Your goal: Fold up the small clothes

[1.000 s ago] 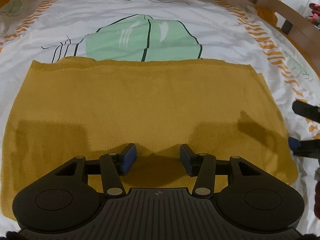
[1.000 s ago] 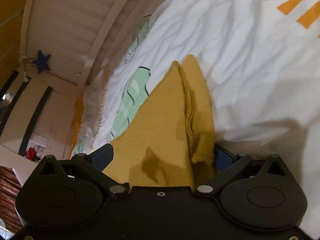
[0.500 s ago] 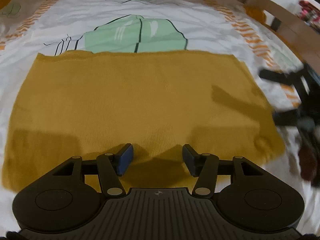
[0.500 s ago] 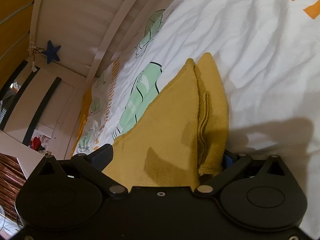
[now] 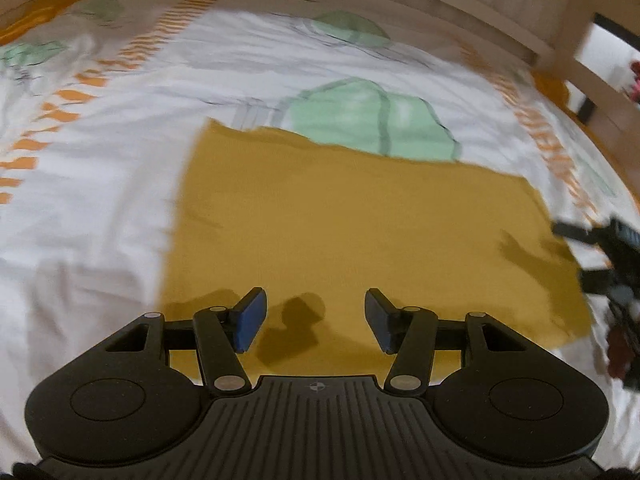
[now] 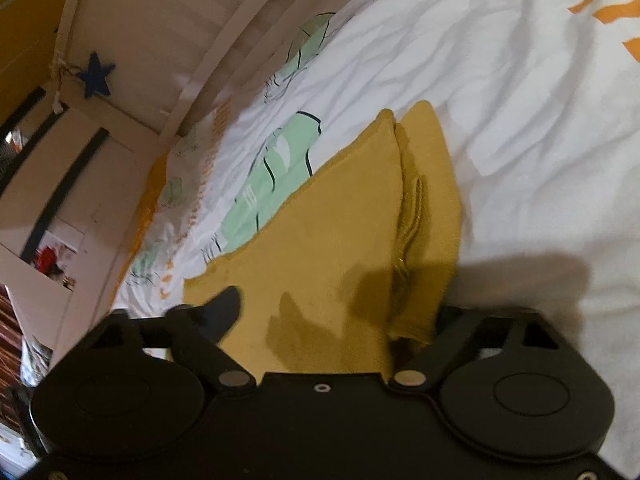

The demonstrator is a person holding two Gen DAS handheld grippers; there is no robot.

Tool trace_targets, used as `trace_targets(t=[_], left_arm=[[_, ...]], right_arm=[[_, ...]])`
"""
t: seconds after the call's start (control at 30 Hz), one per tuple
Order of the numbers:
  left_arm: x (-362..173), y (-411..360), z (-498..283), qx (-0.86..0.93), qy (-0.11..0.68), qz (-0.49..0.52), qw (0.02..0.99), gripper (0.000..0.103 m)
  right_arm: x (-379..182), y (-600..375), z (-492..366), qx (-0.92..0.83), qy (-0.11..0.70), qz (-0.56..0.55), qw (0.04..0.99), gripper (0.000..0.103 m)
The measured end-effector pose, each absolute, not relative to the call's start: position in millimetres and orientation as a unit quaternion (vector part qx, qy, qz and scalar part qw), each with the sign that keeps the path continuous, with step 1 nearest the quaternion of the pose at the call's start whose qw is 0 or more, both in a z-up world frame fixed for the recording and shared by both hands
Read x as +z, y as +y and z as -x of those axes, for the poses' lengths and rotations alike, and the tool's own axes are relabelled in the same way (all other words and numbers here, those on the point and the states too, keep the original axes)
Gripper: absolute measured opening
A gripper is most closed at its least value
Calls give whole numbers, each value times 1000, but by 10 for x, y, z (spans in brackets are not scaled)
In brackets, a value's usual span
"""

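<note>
Mustard-yellow knitted garment [image 5: 360,232] lies flat on the white leaf-print bedsheet [image 5: 100,208]. My left tongs [image 5: 312,320] hover apart and empty over its near edge, having swung leftward. My right tongs [image 6: 332,312] have just been closing around the garment's layered right edge [image 6: 412,240], not yet clamped, so the next fold seems near.

Right tongs [image 6: 332,316] far pad hidden behind yellow garment [image 6: 320,248]; left-wrist view motion-blurred.

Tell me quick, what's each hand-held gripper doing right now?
Left hand-held gripper: open, empty, above the mustard cloth.
Right hand-held gripper: jaws have just been closing around the cloth's folded edge; grip cannot be told.
</note>
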State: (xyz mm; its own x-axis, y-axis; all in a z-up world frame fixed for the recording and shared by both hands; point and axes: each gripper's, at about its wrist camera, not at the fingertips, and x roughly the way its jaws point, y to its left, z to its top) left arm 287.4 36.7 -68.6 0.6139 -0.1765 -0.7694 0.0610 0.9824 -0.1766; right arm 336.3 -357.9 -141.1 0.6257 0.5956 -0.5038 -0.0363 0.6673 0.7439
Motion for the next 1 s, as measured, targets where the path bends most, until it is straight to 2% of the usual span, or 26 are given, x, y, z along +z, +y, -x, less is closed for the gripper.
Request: trace_targets(t=[0.13,0.2,0.27,0.53,0.77,1.0], left_arm=[[-632,668,-2949,-48,432,84,897,53],[-610,783,-2993,-42,431,88,897,53],[-599,850,-3037,-41,431,89,897,53],[-552,1100,-3208,-59,447,95,888,53],[-507,1300,-3231,-57,447,118,885,53],[-402,1437,-3231,-55,439,120,889,53]], right_arm=[[-1433,-3558,-3347,182,389,-355,830,63],[-1435,-3556,-3342,175,392,-350,833,44],[-1437,-3546,-3325,157,397,-338,838,30],[-983,-3139,-3204,132,384,-235,883,27],[-634,-2566,-3293,146,381,-221,886,27],[-541,-1863,-3376,185,391,-201,879,27]])
